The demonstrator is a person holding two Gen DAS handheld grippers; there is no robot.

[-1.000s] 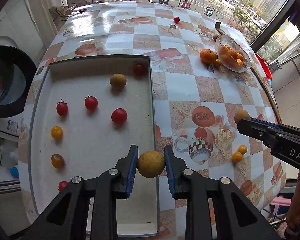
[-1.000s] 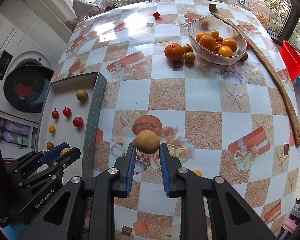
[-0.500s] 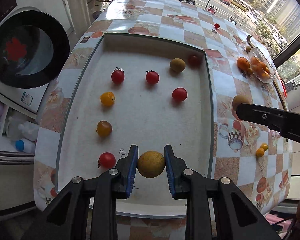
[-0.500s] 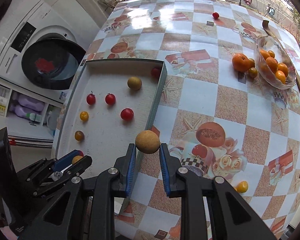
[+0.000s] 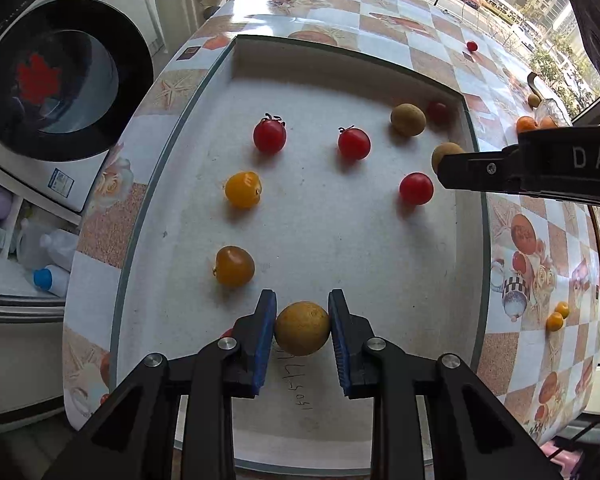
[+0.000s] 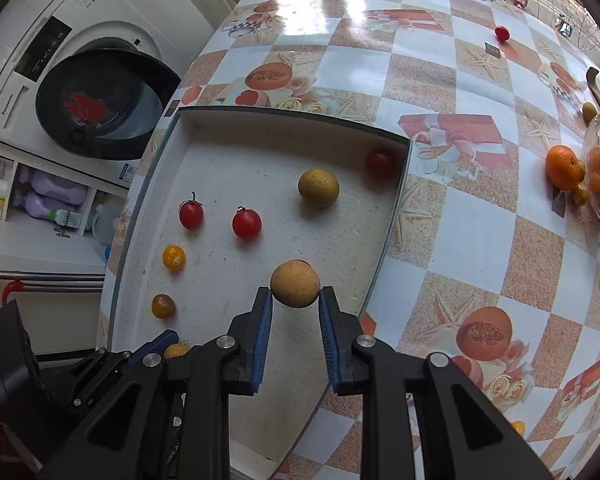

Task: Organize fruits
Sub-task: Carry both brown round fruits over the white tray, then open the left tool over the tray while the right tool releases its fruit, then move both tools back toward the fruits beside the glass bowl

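On the left we noted a white washing machine (image 6: pixel 80 80) with a round dark door. Beside it, the shallow white tray (image 5: pixel 340 64), rough and grainy inside, held smooth red tomatoes (image 5: pixel 269 136) and glossy yellow ones (image 5: pixel 243 189), plus a dull tan round fruit (image 5: pixel 408 119). The left gripper (image 5: pixel 302 330) was clenched on a round, matte yellow fruit (image 5: pixel 302 328) above the tray's near end. The right gripper (image 6: pixel 295 304) gripped a rough tan ball-shaped fruit (image 6: pixel 295 283) over the tray's right part. Further right, the table (image 6: pixel 460 220) wore a shiny checkered cloth; an orange (image 6: pixel 564 168) lay beside a glass bowl (image 6: pixel 596 148).
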